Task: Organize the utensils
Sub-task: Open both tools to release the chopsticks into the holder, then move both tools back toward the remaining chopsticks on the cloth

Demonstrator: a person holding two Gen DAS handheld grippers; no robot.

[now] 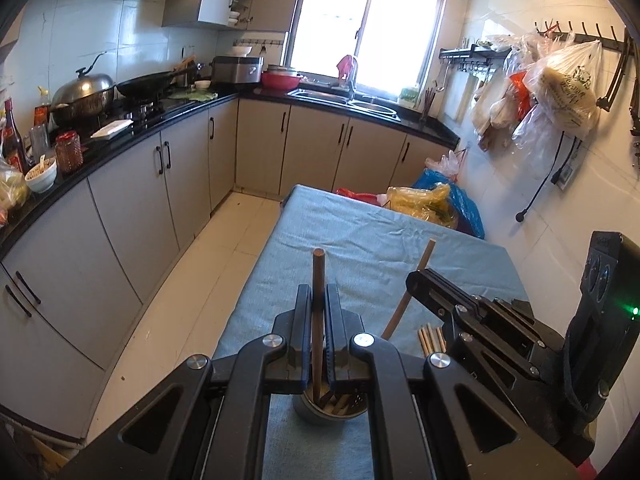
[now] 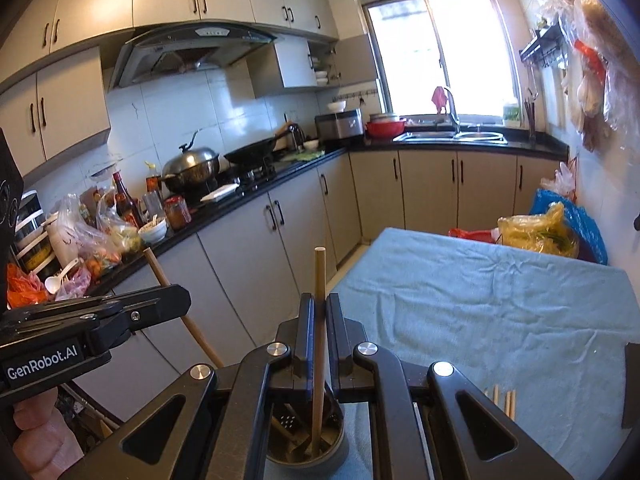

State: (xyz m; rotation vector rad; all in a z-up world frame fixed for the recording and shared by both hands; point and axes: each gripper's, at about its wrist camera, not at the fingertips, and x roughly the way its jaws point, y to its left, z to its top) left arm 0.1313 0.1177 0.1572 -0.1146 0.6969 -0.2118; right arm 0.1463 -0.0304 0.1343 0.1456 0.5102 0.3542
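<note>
Nearest the lens, the left gripper [image 1: 318, 300] has its jaws pinched narrow on a dark brown chopstick [image 1: 319, 280] that stands nearly upright, its lower end already inside the metal holder [image 1: 320, 416] on the blue-clothed bench [image 1: 360, 240]. The right gripper [image 2: 319, 312] likewise clamps a pale chopstick [image 2: 319, 280], tip down in the same holder [image 2: 308, 458]. More pale chopsticks [image 2: 502, 398] lie loose on the cloth just beside the holder, waiting their turn.

Judging by this, both sticks are mid-insertion. To do it well, keep each vertical, lower until the tip settles against the bottom, then part the jaws gently so neither stick tips out or knocks the other; the two grippers sit close, so release one at a time.

Readable writing: "GenRobot.AI" on the left gripper's body in the right wrist view
</note>
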